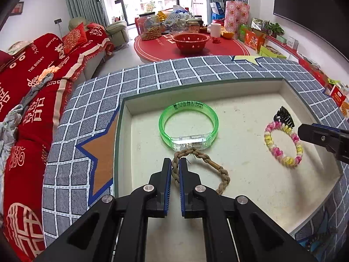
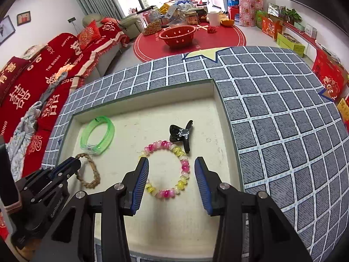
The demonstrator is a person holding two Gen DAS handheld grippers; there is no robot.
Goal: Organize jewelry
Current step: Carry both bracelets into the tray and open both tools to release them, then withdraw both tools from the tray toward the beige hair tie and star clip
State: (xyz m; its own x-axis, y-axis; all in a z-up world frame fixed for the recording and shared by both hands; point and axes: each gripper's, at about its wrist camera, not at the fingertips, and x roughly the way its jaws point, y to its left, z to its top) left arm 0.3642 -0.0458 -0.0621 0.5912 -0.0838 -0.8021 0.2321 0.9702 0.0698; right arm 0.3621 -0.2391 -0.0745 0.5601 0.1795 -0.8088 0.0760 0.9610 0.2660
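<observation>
On the worktop, tray (image 1: 314,172): holds all the jewelry.
Left tongs (image 1: 175,163): clamped on braided rope bracelet (image 1: 222,174).
Right tongs (image 2: 171,163): parted above pink-yellow bead bracelet (image 2: 184,166), not touching.
Green bangle (image 1: 165,131): black print, unreadable.
Sofa cover (image 1: 32,69): "THE BIGDAY".

In the tray (image 1: 126,144), the bangle (image 1: 189,124) lay far left, with the braided bracelet (image 1: 202,170) touching its near side. The beaded bracelet (image 2: 168,168) lay to the right, the hair clip (image 2: 182,134) just beyond it, touching its far edge.
</observation>
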